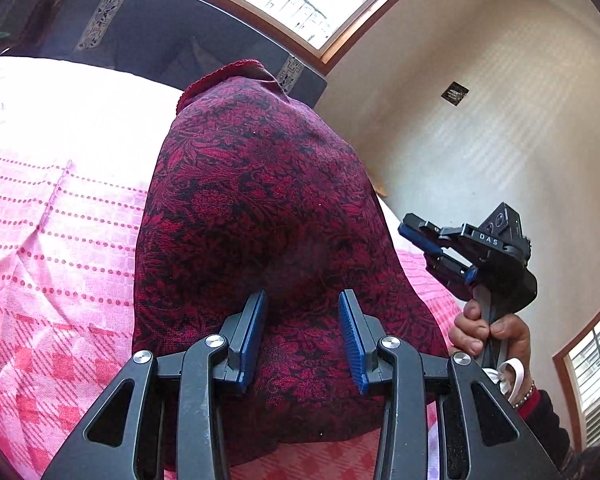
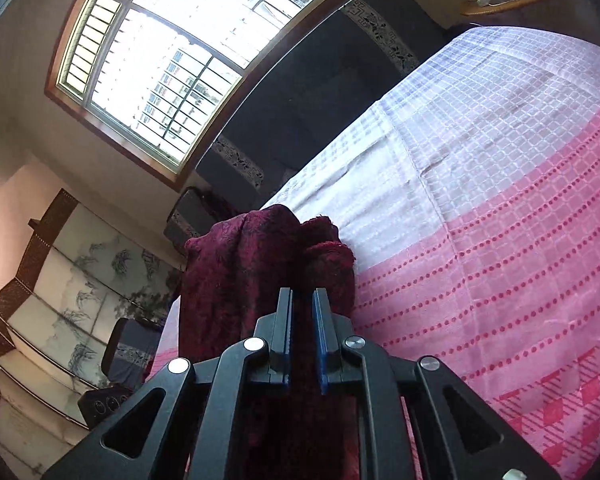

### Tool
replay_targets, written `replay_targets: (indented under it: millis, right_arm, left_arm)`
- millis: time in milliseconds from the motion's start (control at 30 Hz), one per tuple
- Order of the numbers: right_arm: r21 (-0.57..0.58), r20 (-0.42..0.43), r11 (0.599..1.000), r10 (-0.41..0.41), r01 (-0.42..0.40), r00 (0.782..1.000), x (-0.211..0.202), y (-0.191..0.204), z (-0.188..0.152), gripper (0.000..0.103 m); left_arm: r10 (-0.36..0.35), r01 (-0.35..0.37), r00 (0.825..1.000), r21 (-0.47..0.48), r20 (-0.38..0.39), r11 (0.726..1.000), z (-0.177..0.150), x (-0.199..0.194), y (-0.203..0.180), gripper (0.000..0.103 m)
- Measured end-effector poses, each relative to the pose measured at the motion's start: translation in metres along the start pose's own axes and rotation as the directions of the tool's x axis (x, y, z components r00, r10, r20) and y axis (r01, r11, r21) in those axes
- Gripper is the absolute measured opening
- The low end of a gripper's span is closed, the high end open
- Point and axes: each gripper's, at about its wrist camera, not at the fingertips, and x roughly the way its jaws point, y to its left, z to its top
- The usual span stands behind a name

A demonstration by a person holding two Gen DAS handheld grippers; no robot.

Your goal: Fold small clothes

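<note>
While the right gripper pinches a bunched edge of the red garment on the pink bedspread, the left gripper, fingers parted and ungripping, hovers over cloth running toward twelve o'clock.

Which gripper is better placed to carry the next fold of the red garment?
Right, probably. The right gripper has the red garment pinched between nearly closed jaws, lifted off the pink bedspread. The left gripper stands open over the cloth, gripping nothing.

Pink-and-white bedspread, dark headboard, bright window, painted folding screen
</note>
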Motion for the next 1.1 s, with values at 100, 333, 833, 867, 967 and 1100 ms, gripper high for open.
replay_targets:
  millis: [100,333,833,867,967,1100]
  right_arm:
    - [-0.023,-0.1,1.0,0.003,-0.006,0.995,0.03,0.015,0.01,0.045]
    - [-0.151,-0.175,0.988,-0.042,0.015,0.984,0.068,0.052,-0.002,0.012]
    - [-0.017,-0.113,0.996,-0.084,0.082,0.99,0.034,-0.003,-0.036,0.012]
    - [0.001,-0.104,0.998,-0.068,0.068,0.992,0.031,-0.005,-0.034,0.014]
    - [-0.013,-0.075,0.995,-0.098,0.098,0.992,0.024,0.002,-0.03,0.021]
    - [-0.024,-0.039,0.988,-0.153,0.152,0.987,0.014,0.006,-0.023,0.042]
  left_arm:
    - [0.002,-0.002,1.0,0.002,0.008,1.0,-0.002,0.001,-0.005,0.04]
    - [0.003,-0.002,0.999,-0.024,0.051,1.0,0.005,-0.015,-0.009,0.045]
    - [0.094,-0.093,0.996,0.099,-0.006,0.991,-0.005,0.009,-0.019,0.054]
    - [0.093,-0.091,0.996,0.089,-0.013,0.992,-0.004,0.01,-0.017,0.054]
    - [0.091,-0.09,0.996,0.066,-0.018,0.994,-0.005,0.011,-0.013,0.054]
    - [0.09,-0.088,0.996,0.059,-0.018,0.994,-0.005,0.01,-0.01,0.054]
